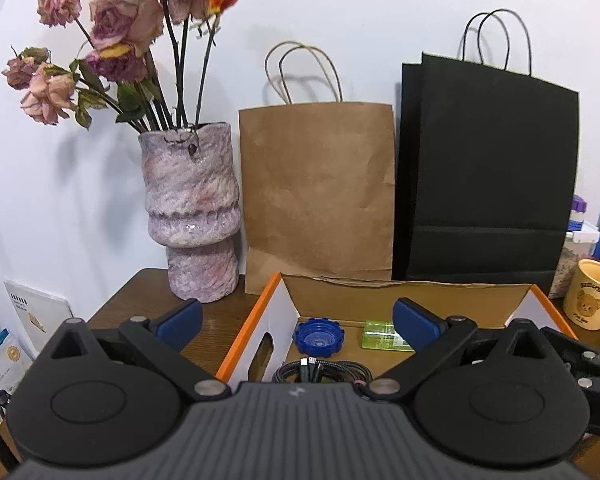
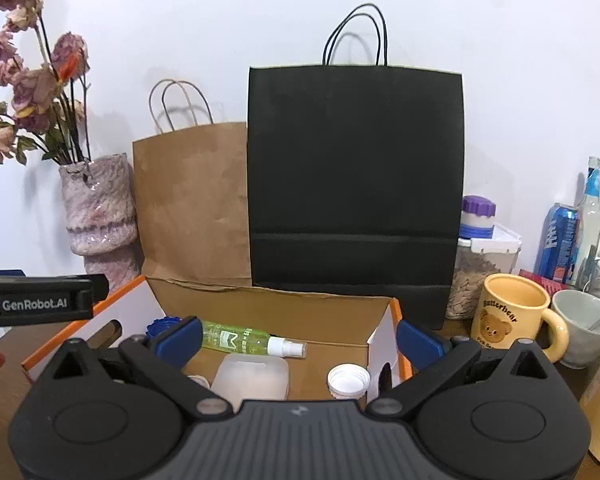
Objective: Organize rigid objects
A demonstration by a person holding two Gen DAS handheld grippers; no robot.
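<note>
Risk is sitting around the cardboard box (image 2: 268, 312), just ahead of and below both grippers. The left gripper (image 1: 298, 318) and right gripper (image 2: 298, 338) are standing fully apart, gripping nothing. The spray bottle (image 2: 244, 340), blue cap (image 1: 319, 337), cable (image 1: 320, 372) and white cap (image 2: 348, 380) are lying inside. A low swing rightward is risking the yellow mug (image 2: 508, 316).

We see both views evenly and brightly lit, with soft shadows of the flowers (image 1: 112, 40) and bag handles on the white wall (image 1: 340, 8). Fisheye bending curves the edges, dark corners vignette, and focus stays mostly sharp.
</note>
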